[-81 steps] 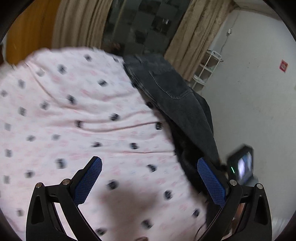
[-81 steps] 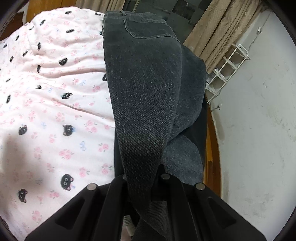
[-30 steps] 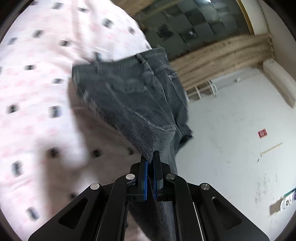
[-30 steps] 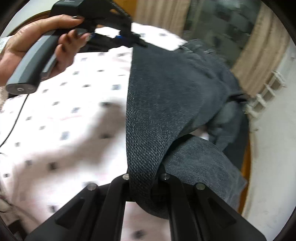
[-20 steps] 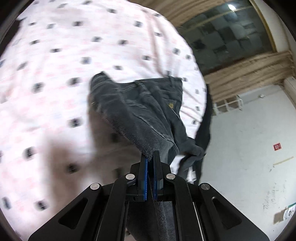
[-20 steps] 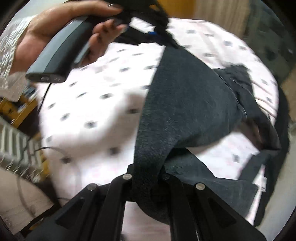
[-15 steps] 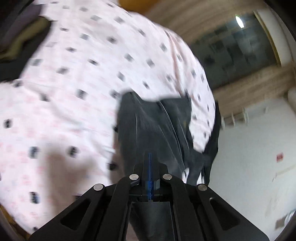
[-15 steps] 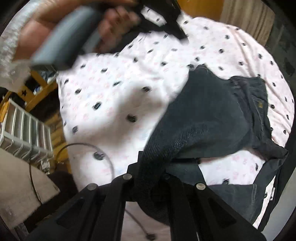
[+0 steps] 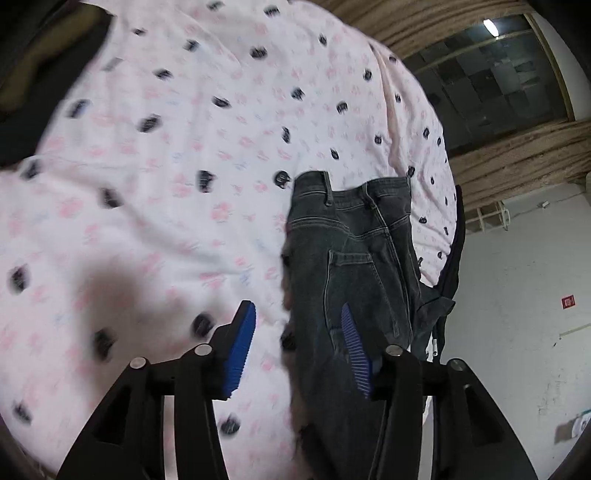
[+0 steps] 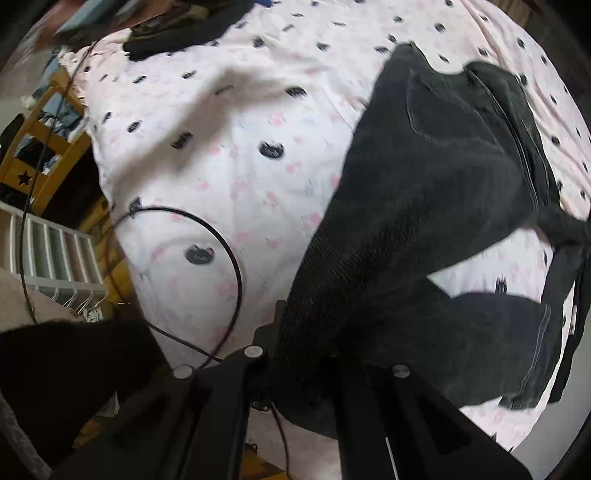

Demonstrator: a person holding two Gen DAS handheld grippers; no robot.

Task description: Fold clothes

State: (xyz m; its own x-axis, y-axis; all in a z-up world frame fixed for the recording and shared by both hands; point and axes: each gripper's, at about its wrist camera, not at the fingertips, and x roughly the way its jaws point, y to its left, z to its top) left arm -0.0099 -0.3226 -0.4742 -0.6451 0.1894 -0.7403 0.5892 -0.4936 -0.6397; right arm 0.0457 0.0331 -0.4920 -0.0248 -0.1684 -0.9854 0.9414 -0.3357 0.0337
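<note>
Our left gripper [image 9: 297, 332] has its jaws opening, the blue ribbed pads [image 9: 242, 343] standing apart; a dark denim leg of the jeans [image 9: 351, 258] runs between them, lying against the right pad while the left pad is clear of the cloth. We hold the right gripper [image 10: 314, 354] pressed together, pinching a thick fold of the same jeans, so that the fabric bunches over the black fingers and hides their tips.

We see the jeans lying on the pink bedspread [image 9: 166, 184], which is printed with small dark cat faces and pink flowers. In the left wrist view their long axis runs from the gripper away toward the far edge of the bed: the waistband with its belt loops is at the far end, a back pocket faces up below it, and the leg comes back to us. In the right wrist view the garment stretches from our clamped jaws up to the right, waistband farthest off, with another leg folded out to the lower right, its hem near the bed's edge.

We also see a thin black cable [image 10: 221, 243] looping over the bedspread near the right gripper, and dark clothing [image 10: 177, 29] heaped at the far corner of the bed.
</note>
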